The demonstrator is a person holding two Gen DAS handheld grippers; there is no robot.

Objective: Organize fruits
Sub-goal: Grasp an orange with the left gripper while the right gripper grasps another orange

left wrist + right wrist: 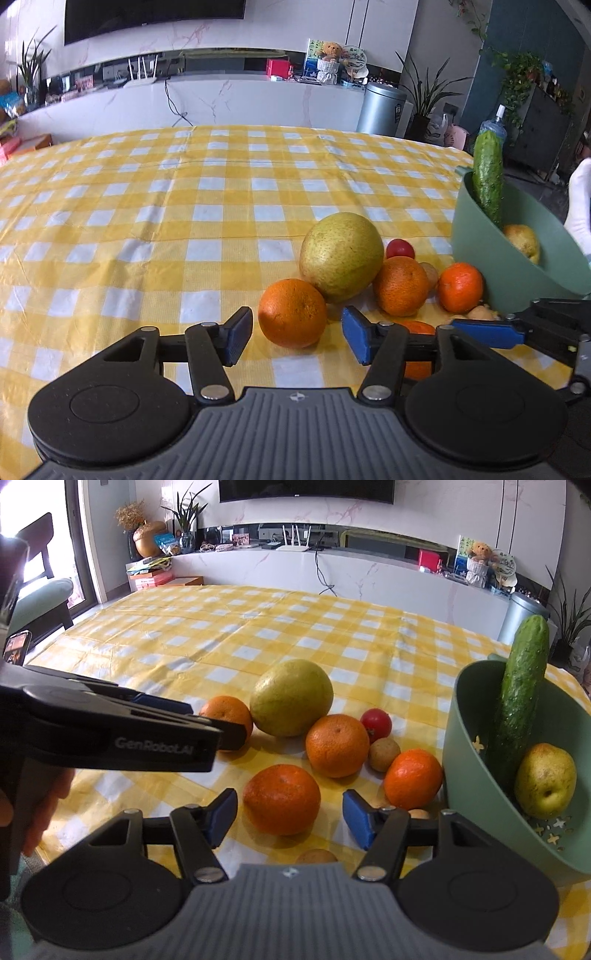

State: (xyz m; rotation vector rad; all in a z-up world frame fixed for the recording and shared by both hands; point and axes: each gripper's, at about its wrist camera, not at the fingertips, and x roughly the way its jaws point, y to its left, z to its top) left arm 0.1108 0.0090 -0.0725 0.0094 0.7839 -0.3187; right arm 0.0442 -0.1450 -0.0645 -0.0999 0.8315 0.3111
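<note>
Fruit lies on a yellow checked tablecloth (147, 221). My left gripper (295, 338) is open, its jaws either side of an orange (292, 312). Behind that orange are a large green-yellow pomelo (341, 256), a second orange (400, 285), a small red fruit (400, 249) and a mandarin (460, 287). My right gripper (290, 819) is open around another orange (281, 798). A green bowl (469, 775) at the right holds a cucumber (519, 698) and a yellow pear (545, 781). The left gripper (207, 720) also shows in the right wrist view, at the far-left orange (227, 710).
Small brown fruits (384, 754) lie among the oranges, one (317, 856) close under my right gripper. A white counter (221, 99), a metal bin (380, 107) and plants stand beyond the table. A chair (40, 590) is at the left.
</note>
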